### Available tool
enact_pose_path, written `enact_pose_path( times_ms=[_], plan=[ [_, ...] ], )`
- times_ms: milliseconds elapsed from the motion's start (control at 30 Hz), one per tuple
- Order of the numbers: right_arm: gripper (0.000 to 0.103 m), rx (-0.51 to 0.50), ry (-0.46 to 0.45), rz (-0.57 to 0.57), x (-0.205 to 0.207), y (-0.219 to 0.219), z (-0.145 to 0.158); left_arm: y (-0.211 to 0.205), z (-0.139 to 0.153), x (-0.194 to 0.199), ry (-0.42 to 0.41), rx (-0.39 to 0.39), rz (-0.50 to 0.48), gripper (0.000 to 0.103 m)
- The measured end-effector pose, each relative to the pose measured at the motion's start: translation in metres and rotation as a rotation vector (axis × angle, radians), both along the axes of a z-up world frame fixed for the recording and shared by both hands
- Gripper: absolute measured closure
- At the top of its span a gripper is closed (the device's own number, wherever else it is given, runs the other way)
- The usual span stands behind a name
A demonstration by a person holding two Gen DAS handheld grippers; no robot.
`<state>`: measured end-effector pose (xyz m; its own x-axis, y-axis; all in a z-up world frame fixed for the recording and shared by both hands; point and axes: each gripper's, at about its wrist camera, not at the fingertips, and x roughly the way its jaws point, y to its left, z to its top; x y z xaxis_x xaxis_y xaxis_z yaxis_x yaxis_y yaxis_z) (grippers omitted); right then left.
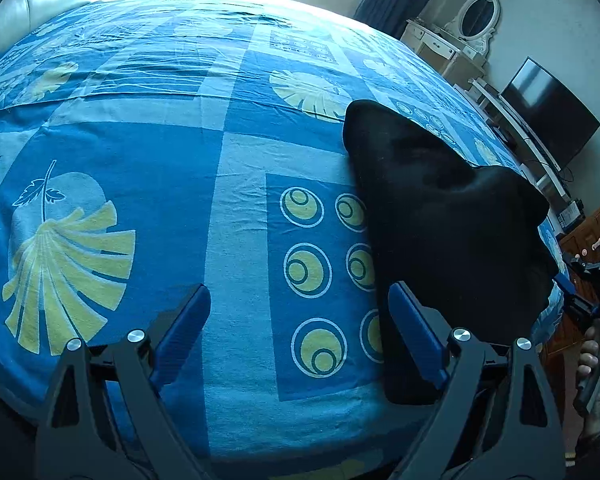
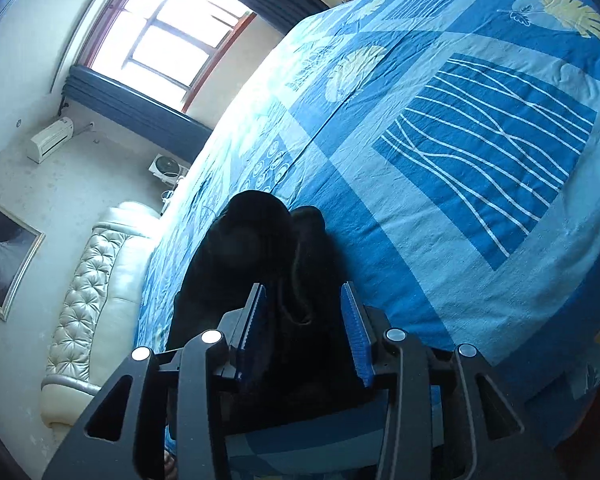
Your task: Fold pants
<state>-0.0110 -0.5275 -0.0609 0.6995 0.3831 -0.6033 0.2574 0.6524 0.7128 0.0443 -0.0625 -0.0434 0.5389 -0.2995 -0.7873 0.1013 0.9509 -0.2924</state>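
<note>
1. Left wrist view: the left tool hangs over the bed with its blue fingers spread wide and only the sheet between them.
2. The black pants lie on the bed's right part in this view, bunched into a dark heap; the left tool's right finger sits just beside their near edge, and whether it touches the cloth I cannot tell.
3. At the far right edge a hand grips a black handle, with the right tool partly showing next to the pants.
4. Right wrist view: the right tool stands partly open, its ribbed blue pads apart from each other.
5. The pants run between those pads, with a dark cord looped on the cloth; gaps show on both sides, so the pads do not press on the fabric.
6. A padded pale headboard and a window lie to the left of the bed in this view.
</note>
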Motion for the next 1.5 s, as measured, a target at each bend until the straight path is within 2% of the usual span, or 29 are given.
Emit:
enact_pose_path(
  times_ms=[100, 233, 333, 400, 567, 667, 733, 767, 833, 933, 1000, 1100, 1167, 1233, 1300, 1400, 1467, 1500],
  plan=[
    [0.062, 0.014, 0.004, 0.085, 0.005, 0.017, 0.004, -0.003, -0.001, 0.001, -0.004, 0.007, -0.007, 0.013],
    [0.062, -0.001, 0.055, 0.093, 0.006, 0.027, -0.006, -0.004, -0.004, 0.002, 0.01, 0.011, -0.002, 0.013],
    [0.062, -0.074, 0.003, 0.086, 0.003, 0.027, 0.015, -0.002, -0.004, 0.0, 0.009, 0.018, 0.0, 0.013],
    [0.062, -0.06, -0.022, 0.113, 0.004, 0.027, 0.025, 0.001, -0.006, 0.0, 0.007, 0.024, 0.004, 0.013],
    [0.062, -0.073, 0.101, 0.102, 0.006, 0.031, -0.001, 0.005, -0.011, 0.003, 0.032, -0.003, 0.023, 0.013],
    [0.062, 0.007, 0.115, 0.114, 0.005, 0.035, -0.018, 0.004, -0.01, 0.001, 0.023, 0.01, 0.011, 0.013],
    [0.063, 0.011, 0.107, 0.128, 0.007, 0.042, -0.02, 0.003, -0.011, 0.001, 0.021, 0.019, 0.008, 0.013],
    [0.066, -0.011, 0.094, 0.122, 0.007, 0.045, -0.018, 0.003, -0.012, 0.001, 0.025, 0.019, 0.01, 0.013],
    [0.09, -0.046, 0.059, 0.124, 0.009, 0.047, -0.009, 0.002, -0.013, 0.002, 0.03, 0.019, 0.016, 0.013],
    [0.092, -0.085, -0.014, 0.122, 0.006, 0.047, 0.016, 0.001, -0.012, 0.001, 0.028, 0.023, 0.009, 0.013],
    [0.093, -0.123, -0.031, 0.125, 0.001, 0.046, 0.026, 0.001, -0.012, 0.001, 0.029, 0.022, 0.007, 0.013],
    [0.094, -0.18, 0.042, 0.099, 0.0, 0.03, 0.005, 0.001, -0.014, 0.002, 0.026, 0.017, 0.008, 0.013],
    [0.094, -0.128, 0.109, 0.057, -0.002, 0.013, -0.025, -0.001, -0.015, 0.003, 0.025, 0.025, 0.008, 0.012],
    [0.093, -0.049, 0.111, 0.043, -0.007, 0.007, -0.039, -0.004, -0.015, 0.004, 0.023, 0.036, 0.001, 0.012],
    [0.092, -0.029, 0.11, 0.061, -0.008, 0.006, -0.034, -0.004, -0.014, 0.005, 0.026, 0.023, -0.006, 0.012],
    [0.08, -0.004, 0.116, 0.06, -0.01, -0.003, -0.025, 0.0, -0.014, 0.009, 0.043, -0.023, 0.008, 0.012],
    [0.058, -0.008, 0.12, 0.041, -0.013, -0.012, -0.022, 0.003, -0.014, 0.014, 0.057, -0.068, 0.013, 0.012],
    [0.041, -0.004, 0.118, 0.032, -0.015, -0.017, -0.022, 0.004, -0.014, 0.016, 0.065, -0.088, 0.014, 0.012]
  ],
)
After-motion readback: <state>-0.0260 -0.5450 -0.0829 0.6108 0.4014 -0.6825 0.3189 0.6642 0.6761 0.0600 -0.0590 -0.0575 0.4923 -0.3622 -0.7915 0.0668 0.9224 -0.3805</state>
